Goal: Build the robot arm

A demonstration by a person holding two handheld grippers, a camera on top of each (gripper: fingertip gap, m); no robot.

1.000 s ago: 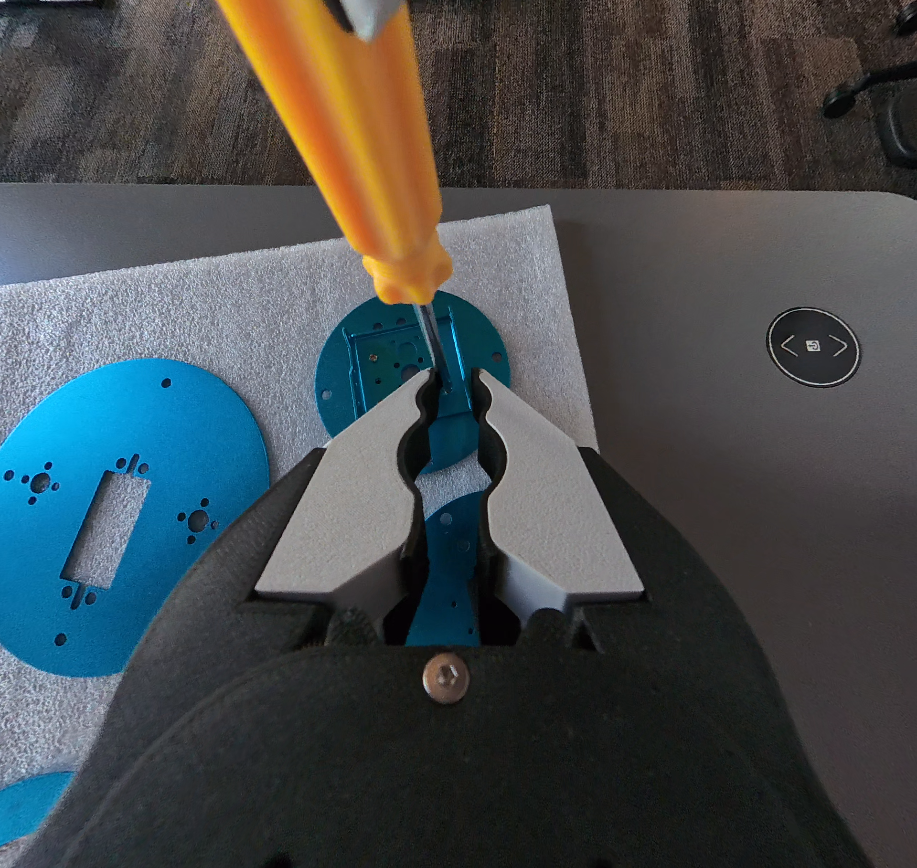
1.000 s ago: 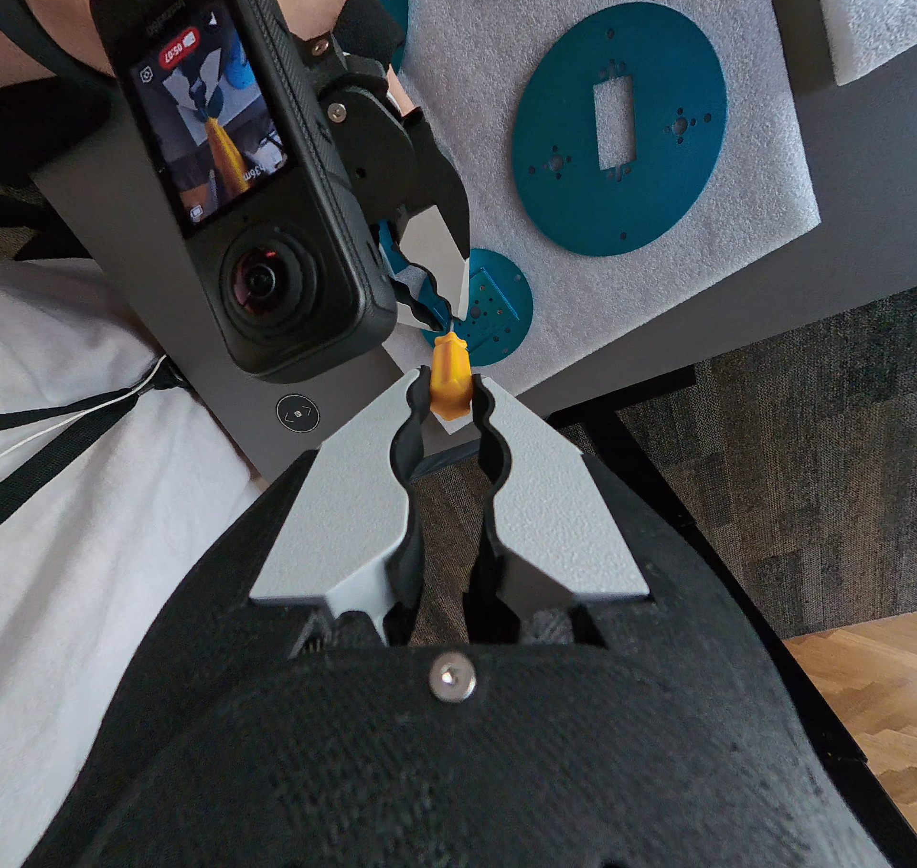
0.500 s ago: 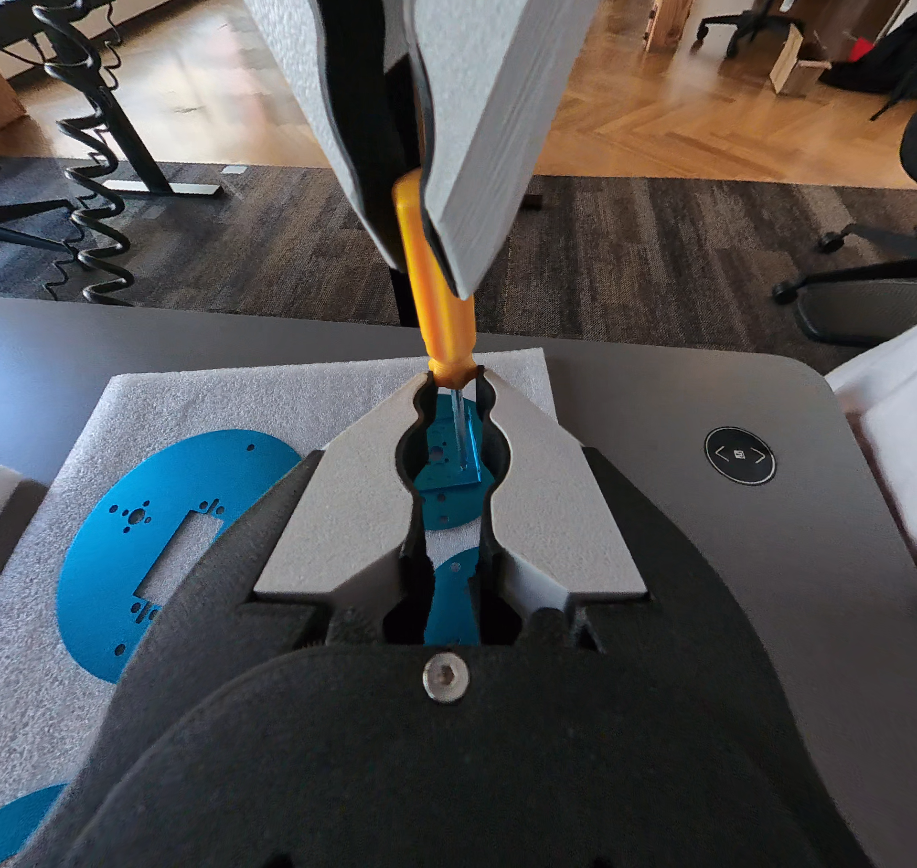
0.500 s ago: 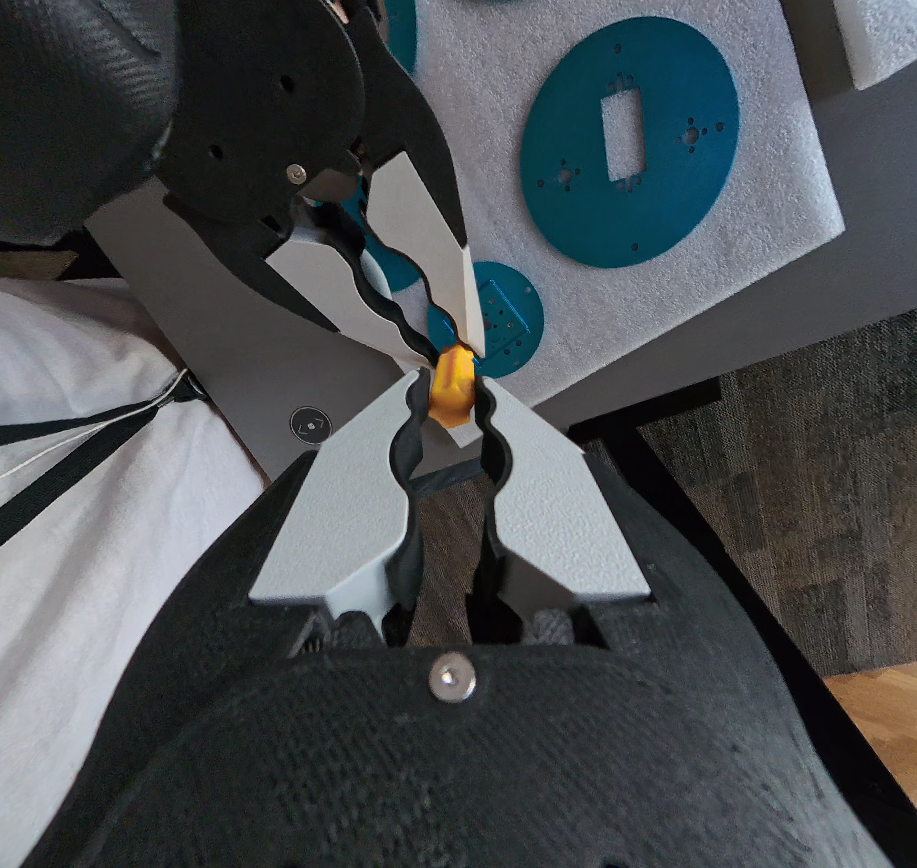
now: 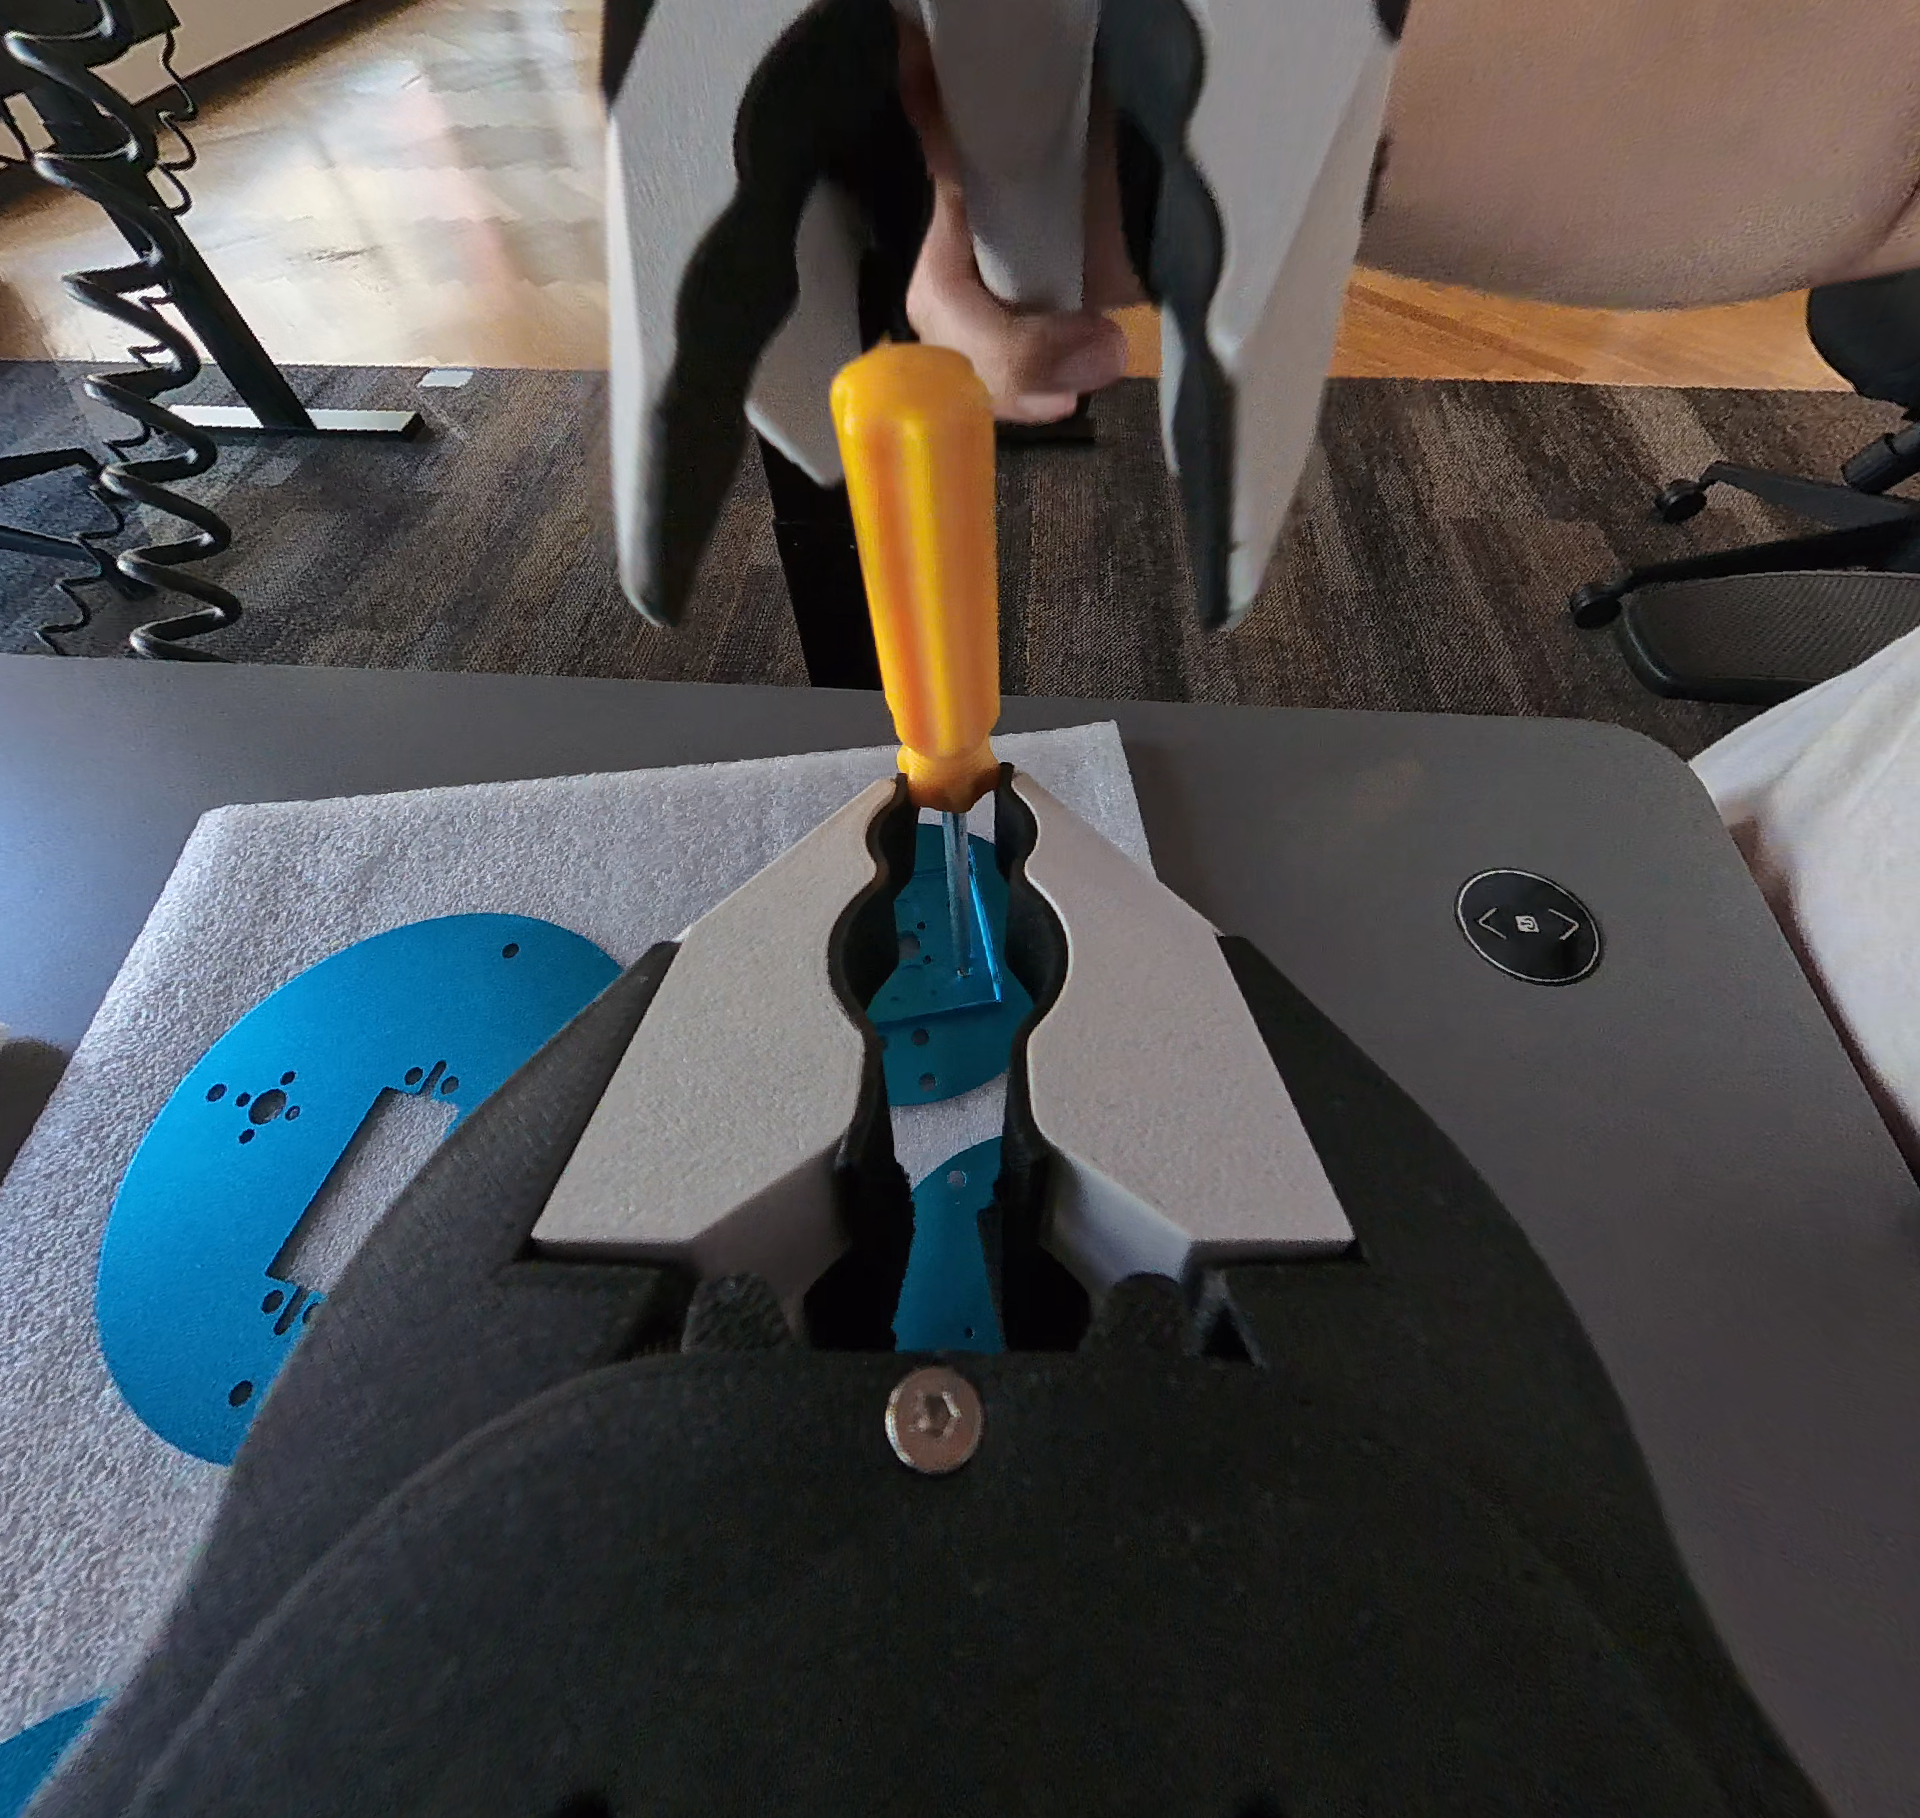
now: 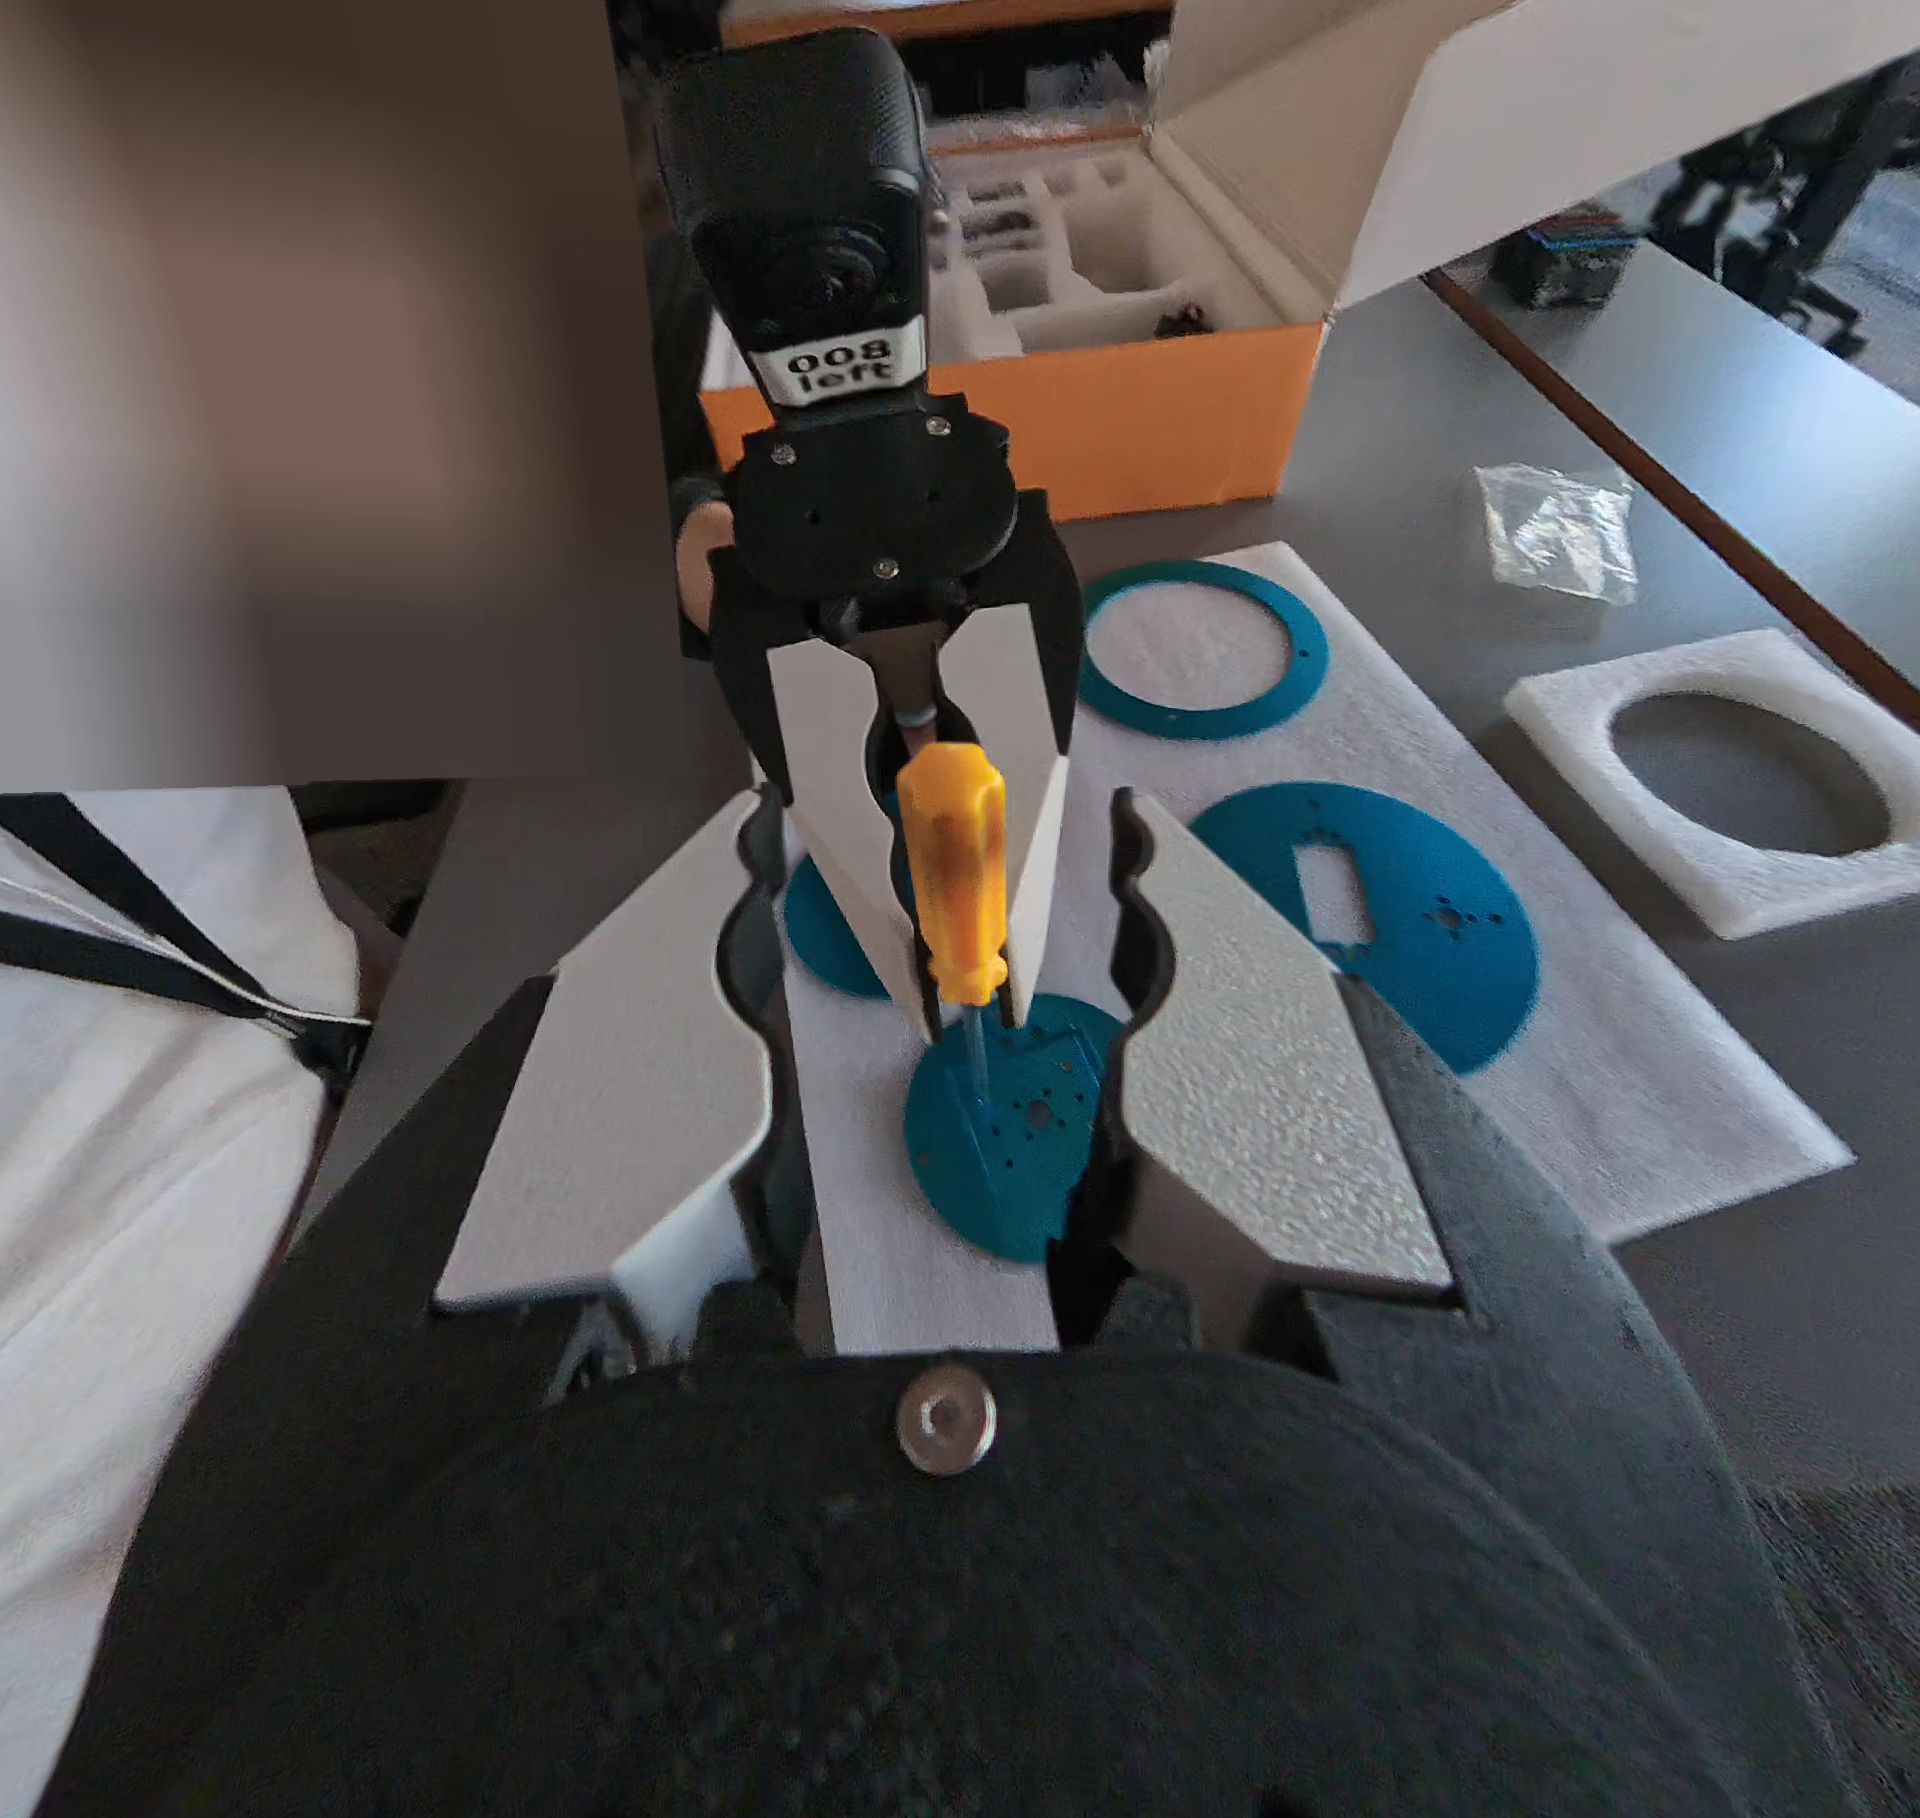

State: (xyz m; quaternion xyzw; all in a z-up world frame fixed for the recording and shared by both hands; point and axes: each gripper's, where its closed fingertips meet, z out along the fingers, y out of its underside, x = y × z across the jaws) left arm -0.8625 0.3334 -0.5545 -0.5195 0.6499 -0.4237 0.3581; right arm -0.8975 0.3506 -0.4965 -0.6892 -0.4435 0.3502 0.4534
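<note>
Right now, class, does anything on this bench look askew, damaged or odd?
One oddity: the yellow screwdriver stands upright on the small blue disc, pinched only at its collar by the left gripper. The right gripper is open around the handle. Nothing looks spilled or damaged.

The left gripper is closed — its fingertips pinch the collar of a screwdriver, which stands upright from them. The right gripper faces it with jaws spread wide, one finger on each side of the handle and touching neither. Behind the right gripper a hand grips its stem — a bare forearm extends to the side.
</note>
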